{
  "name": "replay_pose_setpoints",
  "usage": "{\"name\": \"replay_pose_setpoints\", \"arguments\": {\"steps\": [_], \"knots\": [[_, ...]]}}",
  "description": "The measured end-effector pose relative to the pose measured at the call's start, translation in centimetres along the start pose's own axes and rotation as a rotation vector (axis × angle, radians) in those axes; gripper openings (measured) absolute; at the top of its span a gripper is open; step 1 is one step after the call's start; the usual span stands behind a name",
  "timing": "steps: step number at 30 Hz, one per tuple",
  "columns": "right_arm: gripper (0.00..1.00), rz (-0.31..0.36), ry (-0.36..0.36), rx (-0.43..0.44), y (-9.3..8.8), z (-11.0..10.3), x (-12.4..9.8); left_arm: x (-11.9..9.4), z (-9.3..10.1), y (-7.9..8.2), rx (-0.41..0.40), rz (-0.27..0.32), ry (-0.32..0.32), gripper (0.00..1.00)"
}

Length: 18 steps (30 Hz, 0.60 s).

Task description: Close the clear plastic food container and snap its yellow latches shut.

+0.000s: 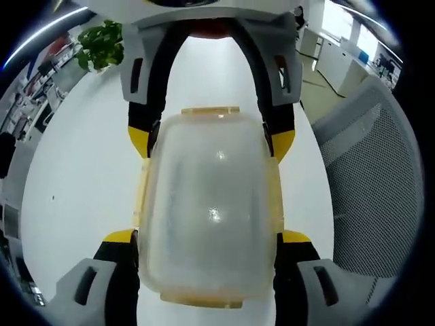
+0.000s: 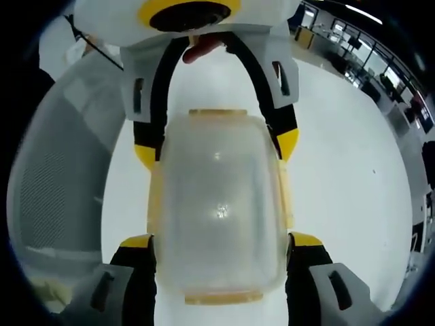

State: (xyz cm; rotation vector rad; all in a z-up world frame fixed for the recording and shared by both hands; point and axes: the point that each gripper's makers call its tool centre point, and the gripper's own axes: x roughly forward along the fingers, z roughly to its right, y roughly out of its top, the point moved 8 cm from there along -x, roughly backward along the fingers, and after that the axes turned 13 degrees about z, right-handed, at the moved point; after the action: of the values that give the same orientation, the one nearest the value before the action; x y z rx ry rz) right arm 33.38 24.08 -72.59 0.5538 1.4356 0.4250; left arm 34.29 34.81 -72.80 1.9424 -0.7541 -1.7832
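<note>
Container, clear plastic w/ yellow latches, sits on the white bench between both grippers, lid on top. In left gripper view, left gripper has its fingers spread to either side of the near end of the box, yellow tips right against its walls; can't tell how hard they press. Right gripper comes in from the far side, fingers straddling the far end the same way. Right gripper view mirrors this: right gripper w/ fingers apart around the near end of container, left gripper opposite. Latch at far end lies flat along the lid edge. Mesh chair right of bench, plant far left.
</note>
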Motion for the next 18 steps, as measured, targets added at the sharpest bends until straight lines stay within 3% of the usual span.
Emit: {"name": "replay_pose_setpoints", "arguments": {"steps": [18], "knots": [[0.79, -0.008, 0.007, -0.007, 2.4, 0.2, 1.8, -1.7, -0.3, -2.4, -0.021, 0.019, 0.001, 0.83]]}}
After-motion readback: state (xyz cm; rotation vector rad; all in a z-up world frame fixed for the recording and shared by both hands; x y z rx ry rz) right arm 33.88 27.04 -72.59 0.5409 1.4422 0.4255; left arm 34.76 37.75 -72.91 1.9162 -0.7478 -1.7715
